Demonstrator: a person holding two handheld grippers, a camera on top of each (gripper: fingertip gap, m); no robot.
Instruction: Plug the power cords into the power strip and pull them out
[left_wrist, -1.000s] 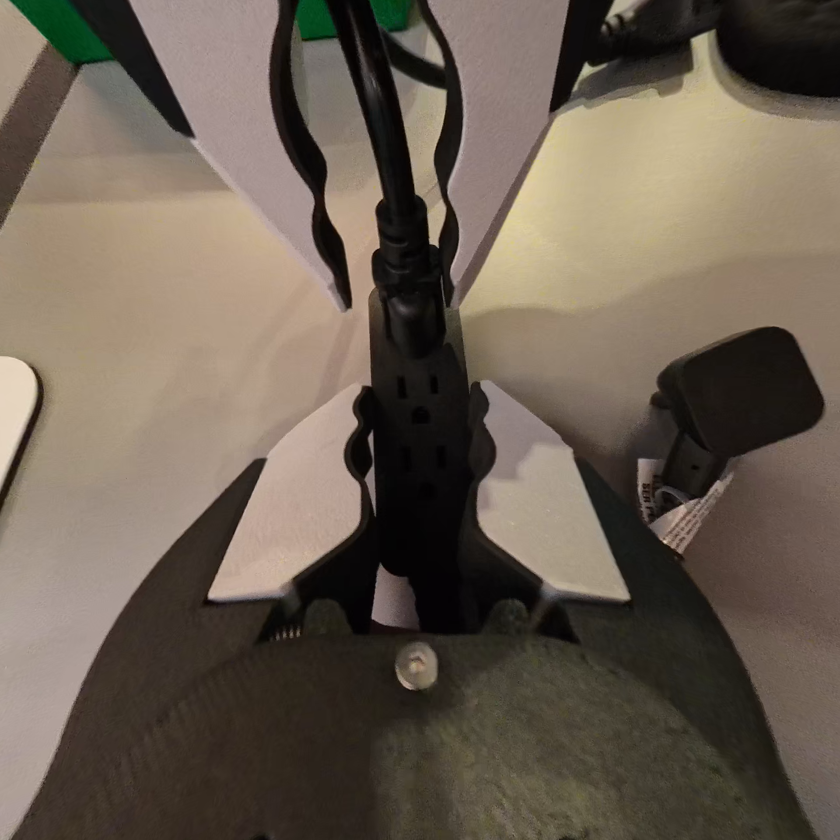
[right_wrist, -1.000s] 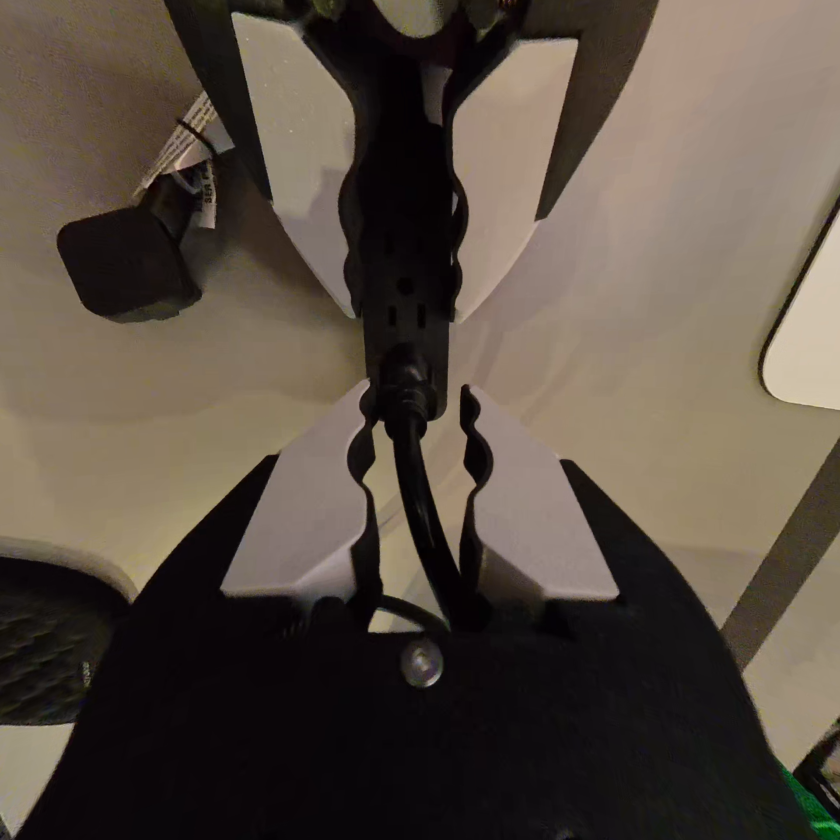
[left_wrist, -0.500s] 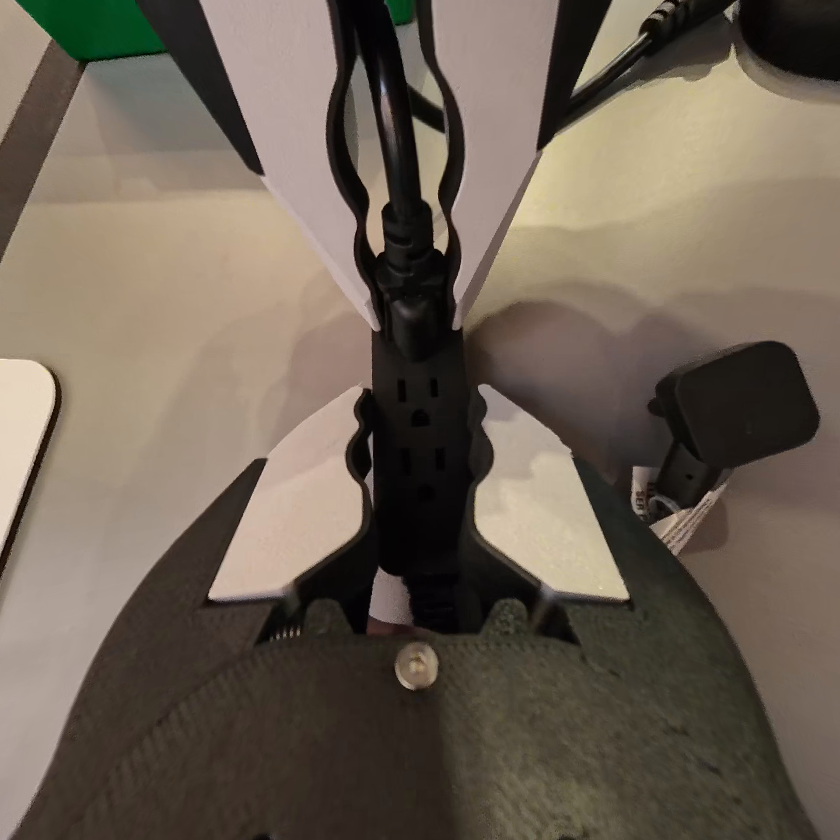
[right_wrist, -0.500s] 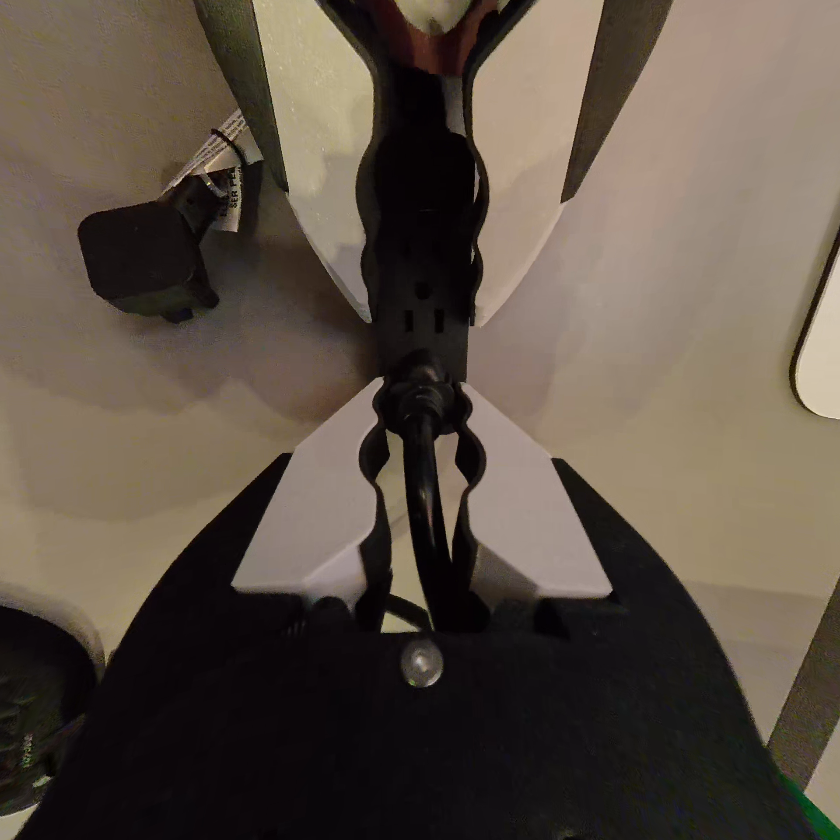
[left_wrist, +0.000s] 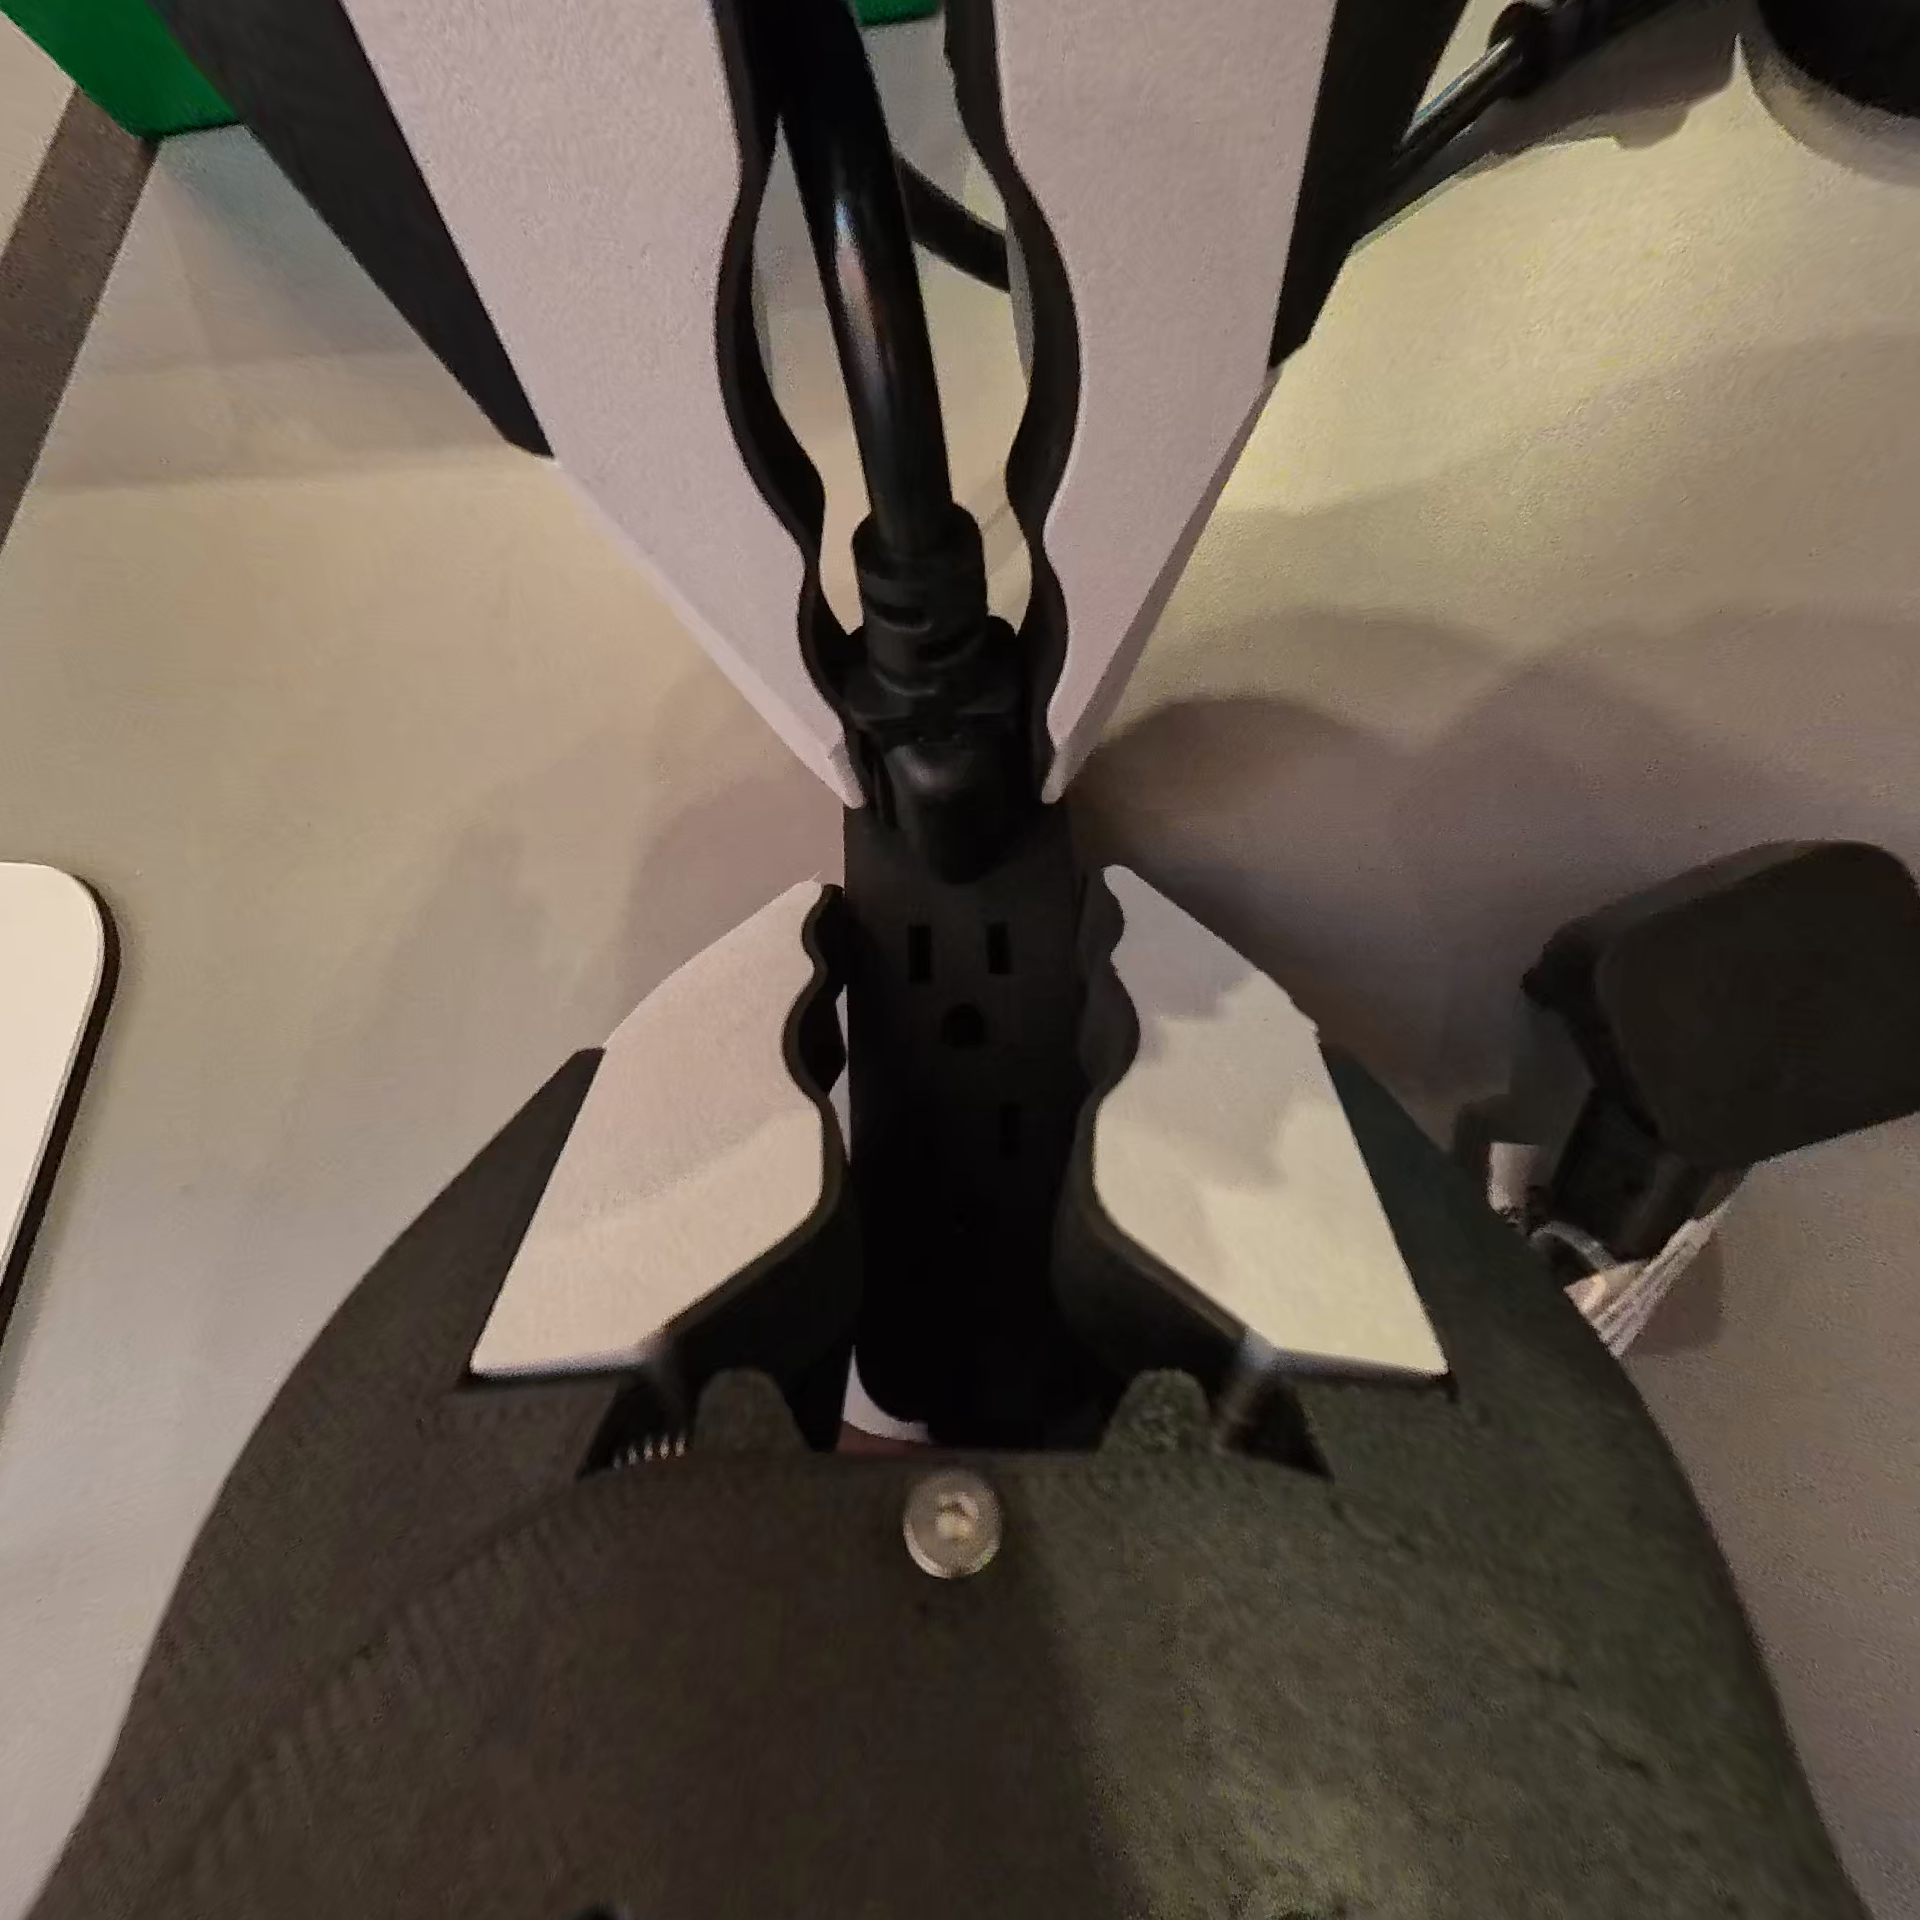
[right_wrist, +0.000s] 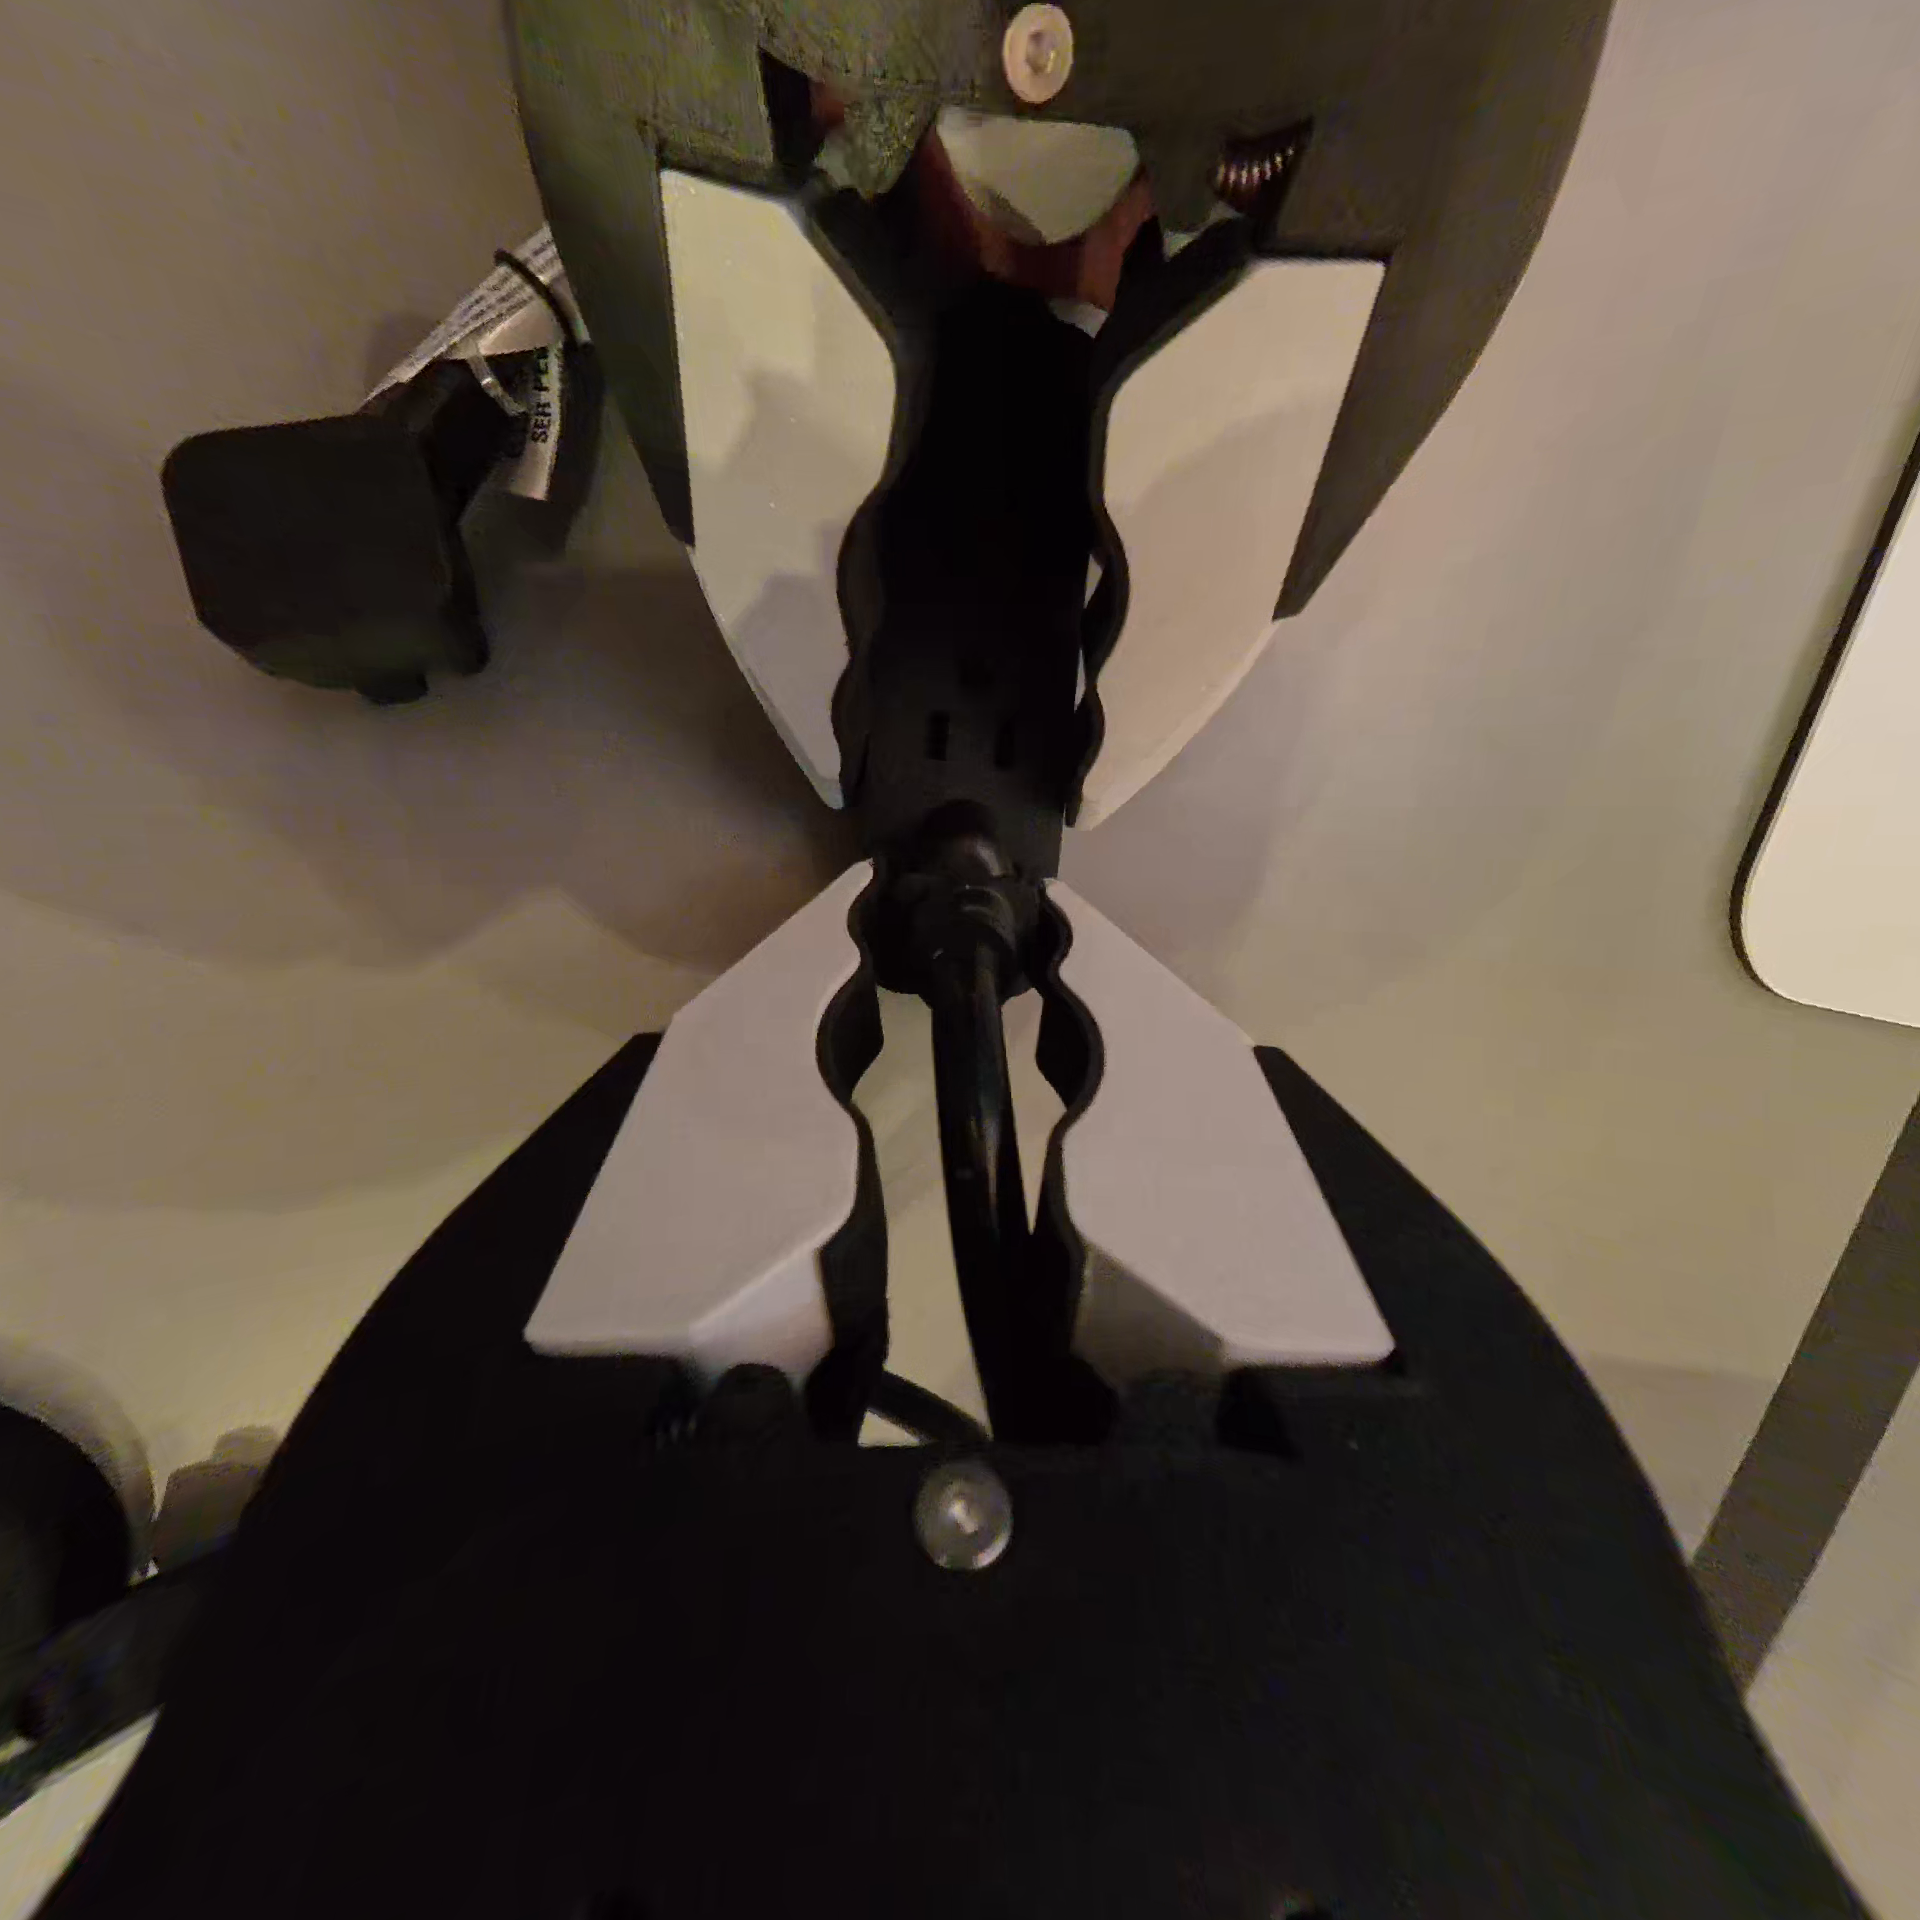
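A black power strip (left_wrist: 961, 1049) lies on a pale table, and my left gripper (left_wrist: 964, 904) is shut on its sides. A black plug (left_wrist: 935, 717) with a thick cord (left_wrist: 862, 260) sits in the strip's far-end socket. My right gripper (left_wrist: 945, 769) reaches in from the opposite side and is shut on that plug. In the right wrist view, my right gripper (right_wrist: 958, 904) clamps the plug (right_wrist: 961, 883), and the left gripper (right_wrist: 961, 790) holds the strip (right_wrist: 977, 623) beyond it. Two sockets next to the plug are empty.
A second black flat plug (left_wrist: 1714, 1039) with a white tag lies beside the strip, also seen in the right wrist view (right_wrist: 312, 551). A white rounded pad (left_wrist: 42, 1049) lies on the other side. A green box (left_wrist: 156, 73) and a black round object (left_wrist: 1849, 42) sit beyond. Left and right tips are no more than a few centimetres apart.
My right gripper's fingers moved in and closed around the plug; one second ago they stood apart on either side of it. The left gripper kept its hold on the strip.
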